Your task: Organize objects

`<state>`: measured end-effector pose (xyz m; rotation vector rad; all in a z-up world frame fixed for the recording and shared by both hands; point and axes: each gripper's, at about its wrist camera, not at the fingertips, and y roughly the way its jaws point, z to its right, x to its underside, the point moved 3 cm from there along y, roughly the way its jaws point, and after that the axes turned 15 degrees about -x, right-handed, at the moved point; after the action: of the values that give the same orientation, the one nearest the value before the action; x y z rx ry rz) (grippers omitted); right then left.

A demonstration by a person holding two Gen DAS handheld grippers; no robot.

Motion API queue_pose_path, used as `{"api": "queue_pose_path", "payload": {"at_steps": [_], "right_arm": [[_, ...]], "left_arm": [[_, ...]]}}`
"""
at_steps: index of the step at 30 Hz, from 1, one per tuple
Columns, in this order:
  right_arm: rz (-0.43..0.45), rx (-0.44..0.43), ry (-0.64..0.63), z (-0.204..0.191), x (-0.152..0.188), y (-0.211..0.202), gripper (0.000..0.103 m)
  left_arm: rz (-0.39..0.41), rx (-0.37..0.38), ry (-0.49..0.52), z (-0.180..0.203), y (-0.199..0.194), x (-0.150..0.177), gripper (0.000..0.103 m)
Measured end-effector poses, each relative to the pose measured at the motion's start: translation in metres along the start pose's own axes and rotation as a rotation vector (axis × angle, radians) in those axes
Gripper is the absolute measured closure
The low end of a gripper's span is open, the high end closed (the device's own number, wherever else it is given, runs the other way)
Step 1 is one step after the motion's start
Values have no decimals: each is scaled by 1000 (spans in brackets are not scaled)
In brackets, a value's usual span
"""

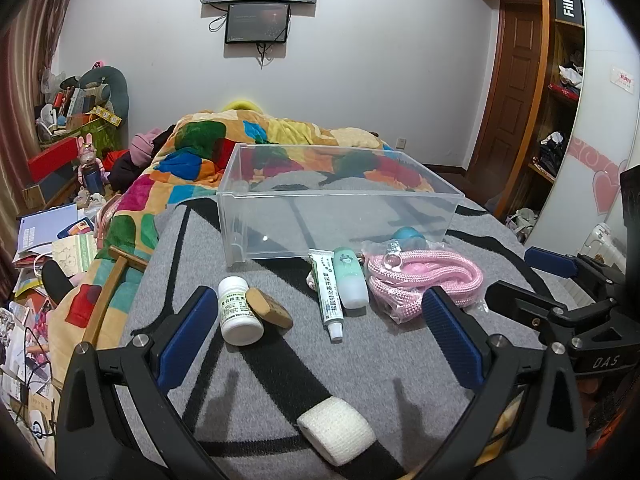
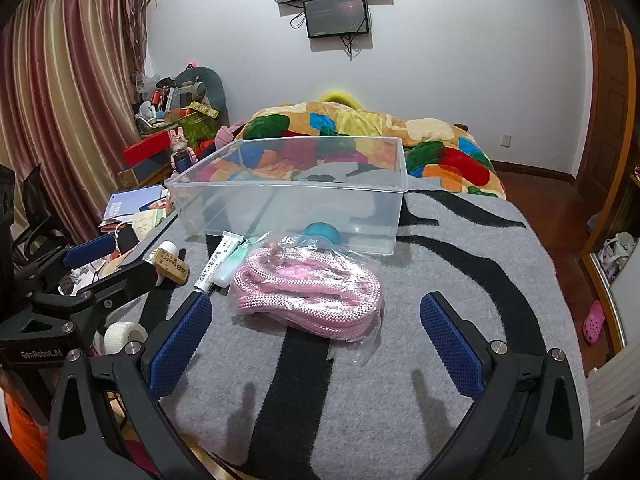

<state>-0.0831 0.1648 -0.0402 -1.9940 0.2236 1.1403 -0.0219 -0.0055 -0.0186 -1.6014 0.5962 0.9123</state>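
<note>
A clear plastic bin [image 1: 416, 220] [image 2: 384, 216] stands empty on the grey striped blanket. In front of it lie a white pill bottle [image 1: 239, 312], a tan eraser [image 1: 269, 307] [image 2: 173, 268], a white ointment tube [image 1: 329, 296] [image 2: 214, 266], a mint green tube [image 1: 350, 278] [image 2: 232, 266], a bagged pink rope [image 1: 424, 276] [image 2: 308, 292], a teal ball [image 1: 406, 236] [image 2: 320, 233] and a white bandage roll [image 1: 338, 430] [image 2: 120, 336]. My left gripper [image 1: 320, 320] is open above the bottle and tubes. My right gripper [image 2: 316, 328] is open around the rope's near side.
A colourful quilt [image 1: 208, 160] [image 2: 440, 148] lies behind the bin. Cluttered books and boxes [image 1: 52, 236] fill the floor at the left. A wardrobe [image 1: 556, 80] stands at the right. The blanket's right edge [image 2: 560, 280] drops to a wooden floor.
</note>
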Motion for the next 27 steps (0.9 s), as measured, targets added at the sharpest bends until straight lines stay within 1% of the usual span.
{"api": "queue_pose_path", "payload": {"at_steps": [13, 27], "right_arm": [[-5, -6, 4, -7, 4, 1, 0], [-10, -18, 15, -3, 4, 1, 0]], "left_arm": [[1, -1, 0, -1, -2, 1, 0], [-6, 1, -4, -2, -2, 2, 0]]}}
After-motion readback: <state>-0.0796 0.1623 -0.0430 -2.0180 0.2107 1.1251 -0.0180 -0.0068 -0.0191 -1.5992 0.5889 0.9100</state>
